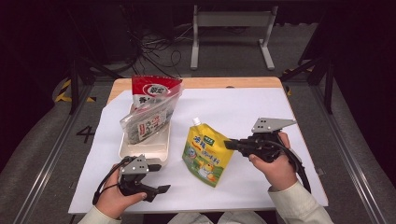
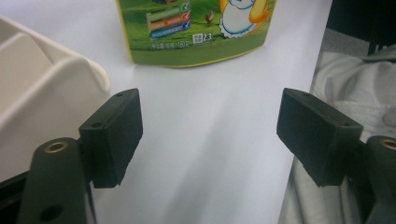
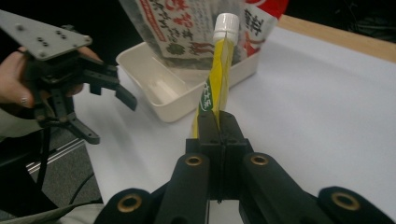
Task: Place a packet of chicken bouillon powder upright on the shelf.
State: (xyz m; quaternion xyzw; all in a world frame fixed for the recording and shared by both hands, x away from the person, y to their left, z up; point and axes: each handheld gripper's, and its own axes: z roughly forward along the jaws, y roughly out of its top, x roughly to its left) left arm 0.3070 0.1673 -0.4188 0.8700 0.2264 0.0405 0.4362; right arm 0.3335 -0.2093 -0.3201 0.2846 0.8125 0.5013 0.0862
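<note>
Landmark = shallow cream plastic tray (image 1: 140,148), set on the white sheet covering the wooden table (image 1: 261,107).

Yellow-green spouted stand-up drink pouch w/ white screw cap (image 1: 207,153) is seen just beside the tray, on the side twd the right gripper, standing upright on the sheet, slightly tilted, cap end up. In the right gripper view the pouch's thin side edge (image 3: 214,88) is pinched by the right gripper (image 3: 218,126): both black pads are pressed together on the edge w/ no gap visible betw them. In the high view the right gripper (image 1: 229,143) is held about level, pointed twd the tray, w/ the grey three-cornered plate on top; the pouch's edge is met at its tips.

Left gripper (image 1: 164,188) is held at the tray's near end, twd the person, just off the tray corner. Its fingers (image 2: 116,135) are spread wide in the left gripper view, nothing betw them but bare white sheet; the tray's rounded corner (image 2: 88,74) is seen just beside one pad, not touching as far as can be told. Pouch bottom (image 2: 201,42) is seen ahead of the open jaws, apart from them.

Inside the tray, at its far end, two printed snack bags are propped: a clear/white one w/ dark print (image 1: 144,123) and, behind it, a red-topped one (image 1: 154,88).
</note>
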